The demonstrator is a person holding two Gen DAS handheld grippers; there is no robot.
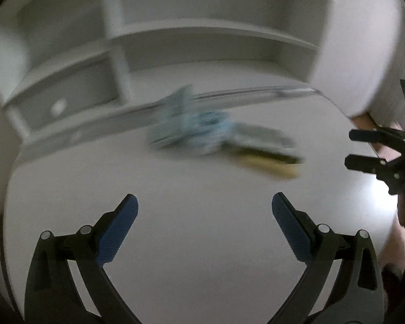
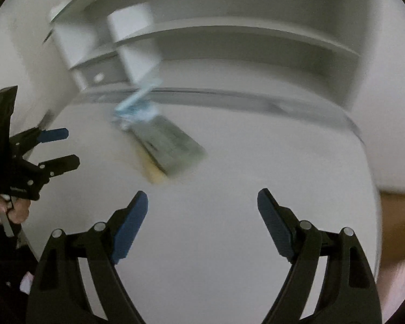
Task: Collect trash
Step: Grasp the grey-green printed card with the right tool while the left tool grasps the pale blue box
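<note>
Both views are motion-blurred. A small heap of trash lies on the white table (image 1: 202,229): a light blue crumpled wrapper (image 1: 191,124), a flat grey-green packet (image 1: 262,137) and a yellowish strip (image 1: 270,164). The same wrapper (image 2: 137,108), packet (image 2: 170,140) and strip (image 2: 155,174) show in the right wrist view. My left gripper (image 1: 204,208) is open and empty, short of the heap; it also shows at the left of the right wrist view (image 2: 73,147). My right gripper (image 2: 202,202) is open and empty, near the packet, and shows at the right edge of the left wrist view (image 1: 348,147).
White shelving (image 1: 202,37) stands behind the table, with an upright divider (image 1: 116,43). The table's far edge (image 1: 256,91) runs just behind the trash. White shelves (image 2: 229,35) fill the back of the right wrist view.
</note>
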